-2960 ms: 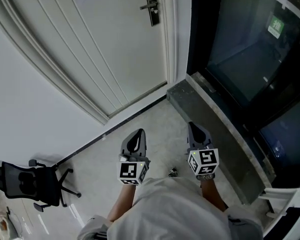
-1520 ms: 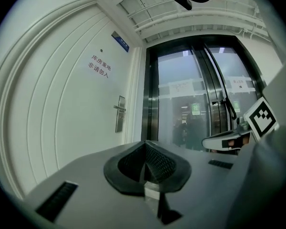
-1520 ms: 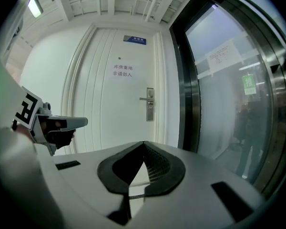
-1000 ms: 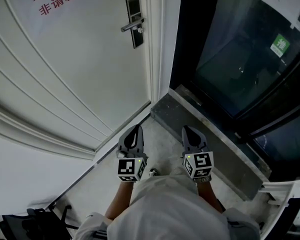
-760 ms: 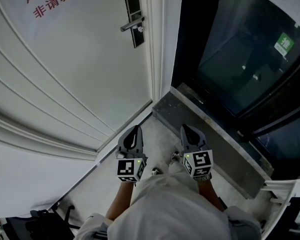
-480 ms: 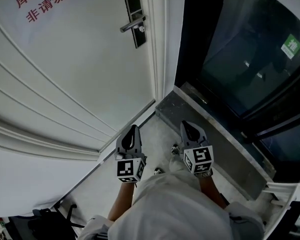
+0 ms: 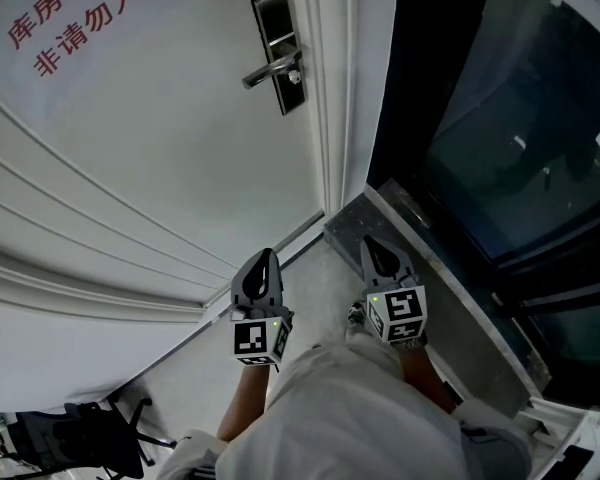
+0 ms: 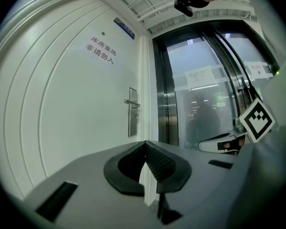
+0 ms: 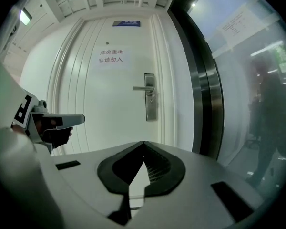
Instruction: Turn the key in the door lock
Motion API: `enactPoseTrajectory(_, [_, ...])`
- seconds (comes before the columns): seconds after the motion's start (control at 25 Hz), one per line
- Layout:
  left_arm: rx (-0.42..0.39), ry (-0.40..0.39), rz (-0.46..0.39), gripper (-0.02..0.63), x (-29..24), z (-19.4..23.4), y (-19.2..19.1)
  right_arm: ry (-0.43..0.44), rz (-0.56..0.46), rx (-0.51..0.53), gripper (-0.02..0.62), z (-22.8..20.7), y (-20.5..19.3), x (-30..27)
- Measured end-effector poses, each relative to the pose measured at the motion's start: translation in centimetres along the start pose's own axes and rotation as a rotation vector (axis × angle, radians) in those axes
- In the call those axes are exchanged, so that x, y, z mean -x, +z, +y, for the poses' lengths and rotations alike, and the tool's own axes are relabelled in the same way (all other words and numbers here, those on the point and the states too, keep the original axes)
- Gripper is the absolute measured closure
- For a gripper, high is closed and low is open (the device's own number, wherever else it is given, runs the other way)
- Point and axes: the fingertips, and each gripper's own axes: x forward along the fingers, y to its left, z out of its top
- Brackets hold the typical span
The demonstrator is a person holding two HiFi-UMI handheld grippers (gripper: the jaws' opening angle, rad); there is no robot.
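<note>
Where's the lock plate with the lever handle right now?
In the head view the lock plate sits top centre on the white door, near its right edge and left of the dark glass panel.

Door lock [image 7: 274, 23], tall dark metal plate, lever handle [image 7: 269, 70] level, near white door [image 7: 160, 158] right edge

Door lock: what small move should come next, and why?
Probably raise the right hand-held gripper toward the lock and open its jaws: it and the left hand-held gripper are both shut, empty and well short of the door.
</note>
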Motion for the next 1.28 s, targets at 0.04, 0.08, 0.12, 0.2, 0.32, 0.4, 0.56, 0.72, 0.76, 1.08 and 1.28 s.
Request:
enactPoseTrajectory(0.04, [0.0,0.013,-0.005,0.597,-0.8,-0.2,0.3,0.006,-0.002,-0.001,0.594,-0.9,0.3,-0.6])
enactPoseTrajectory(0.08, [0.001,0.025,-0.007,0.597,-1.7,-0.4,0.5,0.012,-0.004,-0.002,0.594,-1.9,0.6,-1.2])
enactPoseTrajectory(0.12, [0.004,0.037,-0.003,0.597,-2.5,-0.6,0.5,0.019,-0.004,-0.005,0.594,-2.8,0.7,-1.7])
enactPoseTrajectory(0.2, [0.007,0.062,0.014,0.597,-3.9,-1.0,0.3,0.033,-0.002,-0.012,0.594,-4.6,0.9,-2.8])
enactPoseTrajectory(0.32, [-0.003,0.108,-0.006,0.597,-5.9,-1.7,1.0,0.058,0.007,-0.022,0.594,-7.2,0.8,-4.6])
enactPoseTrajectory(0.4, [-0.008,0.145,-0.009,0.597,-6.7,-1.9,1.1,0.077,0.009,-0.028,0.594,-8.5,0.7,-5.6])
enactPoseTrajectory(0.56, [-0.012,0.21,-0.002,0.597,-7.8,-1.7,0.9,0.111,0.005,-0.033,0.594,-10.3,0.9,-7.8])
enactPoseTrajectory(0.72, [-0.018,0.25,0.007,0.597,-8.4,-1.0,1.0,0.149,0.0,-0.034,0.594,-10.3,1.3,-9.7])
enactPoseTrajectory(0.76, [-0.02,0.259,0.005,0.597,-8.6,-0.7,1.2,0.161,-0.002,-0.032,0.594,-10.1,1.5,-10.1])
enactPoseTrajectory(1.08, [0.002,0.283,-0.003,0.597,-11.1,3.1,0.9,0.208,-0.014,0.03,0.594,-7.8,2.7,-14.1])
enactPoseTrajectory(1.28, [-0.015,0.242,-0.047,0.597,-14.9,5.4,2.6,0.176,-0.04,0.175,0.594,-7.2,5.6,-16.7])
